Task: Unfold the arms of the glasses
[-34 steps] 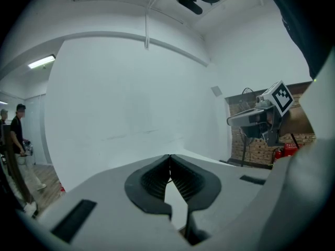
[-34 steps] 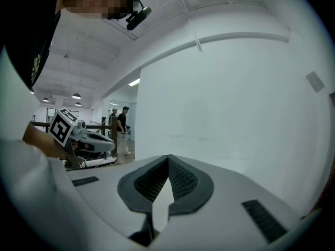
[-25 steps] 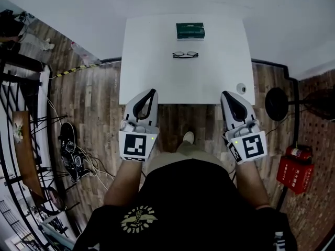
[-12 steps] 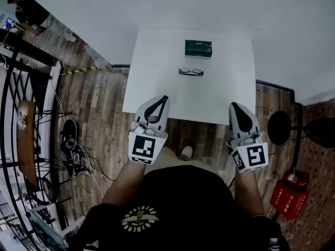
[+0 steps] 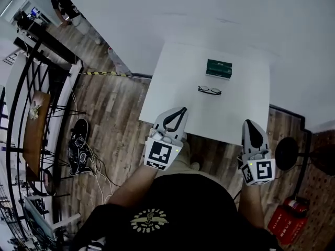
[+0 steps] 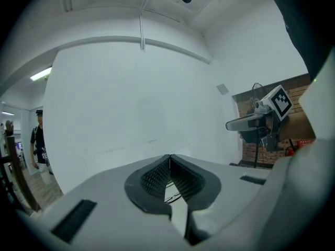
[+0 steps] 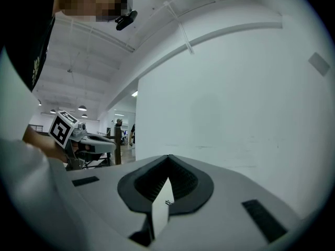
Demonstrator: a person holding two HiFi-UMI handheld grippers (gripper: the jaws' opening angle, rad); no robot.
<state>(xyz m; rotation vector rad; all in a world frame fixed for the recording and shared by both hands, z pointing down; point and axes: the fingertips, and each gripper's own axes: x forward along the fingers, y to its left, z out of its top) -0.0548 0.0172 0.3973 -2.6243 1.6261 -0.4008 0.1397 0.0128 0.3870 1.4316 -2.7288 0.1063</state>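
**Facing the glasses, with nothing gripped yet**

The glasses [image 5: 209,90] are seen lying flat on the white table [image 5: 167,82], towards its far side. They lie just in front of a green box [image 5: 219,68] and apart from it. Their arms are too small to be read, but no arm is seen standing out, so they are judged to be folded.

Both grippers are held at the near edge of the table, well apart from the glasses. The left gripper [image 5: 182,109] is closed, tips together, with nothing between them. The right gripper [image 5: 250,122] is closed in the same way and is also empty.

The step in hand is judged to be the reach, before any contact. For the next move, the jaws must be opened and both grippers brought to the glasses. The frame is to be steadied by one gripper. A thin arm is to be caught by the other and swung out gently, so that the glasses are not pushed across the table.
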